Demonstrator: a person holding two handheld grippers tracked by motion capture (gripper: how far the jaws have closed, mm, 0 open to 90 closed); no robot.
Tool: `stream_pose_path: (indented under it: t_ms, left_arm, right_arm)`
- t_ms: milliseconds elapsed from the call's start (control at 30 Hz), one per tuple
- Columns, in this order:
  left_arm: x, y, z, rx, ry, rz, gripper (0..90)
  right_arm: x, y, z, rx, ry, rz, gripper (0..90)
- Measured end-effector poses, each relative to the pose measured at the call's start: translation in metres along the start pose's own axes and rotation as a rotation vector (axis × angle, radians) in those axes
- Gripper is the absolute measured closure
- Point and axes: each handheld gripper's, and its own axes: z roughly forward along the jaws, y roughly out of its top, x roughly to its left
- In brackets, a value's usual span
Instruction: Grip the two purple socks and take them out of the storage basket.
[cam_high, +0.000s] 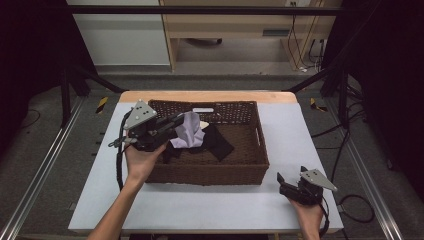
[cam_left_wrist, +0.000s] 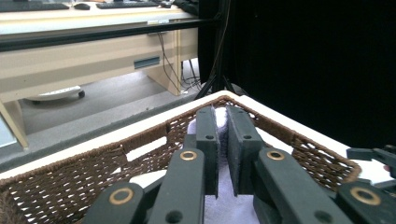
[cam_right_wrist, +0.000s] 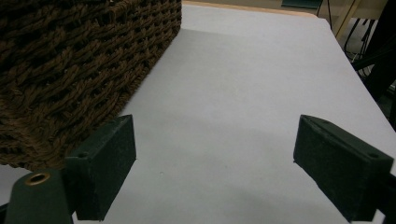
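Pale lilac cloth (cam_high: 189, 131), crumpled, hanging above the wicker basket (cam_high: 250, 172) interior, over a black cloth (cam_high: 217, 142) lying inside. Basket sits on a white table (cam_high: 210, 205); grey floor and a wooden desk (cam_high: 225, 27) beyond. Left gripper (cam_high: 176, 120) pinches the lilac cloth. Right gripper (cam_high: 281, 178), beside the basket's near right corner, jaws spread, empty.

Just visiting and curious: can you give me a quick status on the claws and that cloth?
Left claw shut on pale cloth, held over basket. Right claw open, empty, on table. Black cloth lying in basket beside it.
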Motion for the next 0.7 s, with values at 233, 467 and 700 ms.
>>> stream_pose_path:
  t_ms: [233, 467, 700]
  left_arm:
    - [-0.010, 0.005, -0.024, -0.032, -0.028, 0.027, 83.0]
    - [-0.020, 0.005, -0.048, -0.057, -0.062, 0.059, 83.0]
    - [-0.027, -0.003, -0.067, -0.062, -0.086, 0.069, 82.9]
  right_arm:
    - [0.000, 0.000, 0.000, 0.000, -0.001, -0.001, 13.6]
    - [0.000, 0.000, 0.000, 0.000, -0.002, -0.002, 13.9]
    - [0.000, 0.000, 0.000, 0.000, -0.002, -0.003, 14.0]
